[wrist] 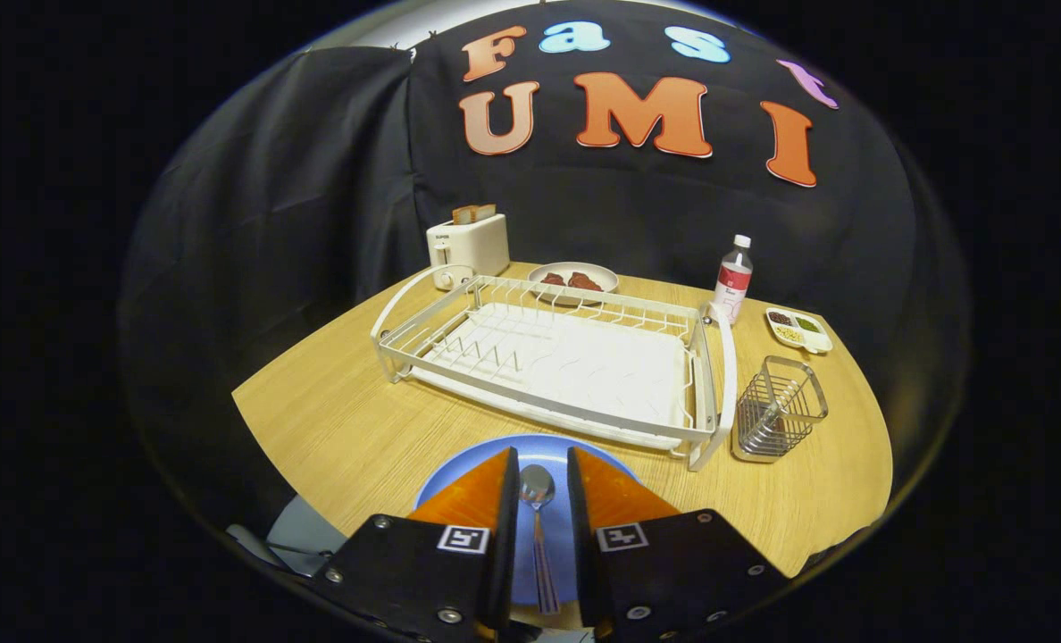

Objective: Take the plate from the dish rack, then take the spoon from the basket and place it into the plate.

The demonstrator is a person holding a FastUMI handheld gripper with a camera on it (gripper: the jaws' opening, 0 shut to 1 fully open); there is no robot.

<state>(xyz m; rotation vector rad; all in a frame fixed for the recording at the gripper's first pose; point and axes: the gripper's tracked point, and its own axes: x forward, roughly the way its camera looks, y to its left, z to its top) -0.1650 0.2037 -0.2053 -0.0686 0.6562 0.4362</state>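
Observation:
A blue plate [539,446] lies on the wooden table near its front edge, just in front of the white dish rack [566,357]. A metal spoon [537,489] rests in the plate with its bowl pointing toward the rack and its handle running back toward me. My gripper [543,464] hovers over the plate with one finger on each side of the spoon. The gap between the fingers is wider than the spoon, and neither finger touches it. The wire basket [778,407] stands to the right of the rack with nothing in it. The rack holds no dishes.
At the table's back stand a white toaster [468,246] with bread in it, a plate of food [573,279], a bottle [734,279] and a small divided dish [798,329]. Bare wood [334,420] stretches to the left of the blue plate.

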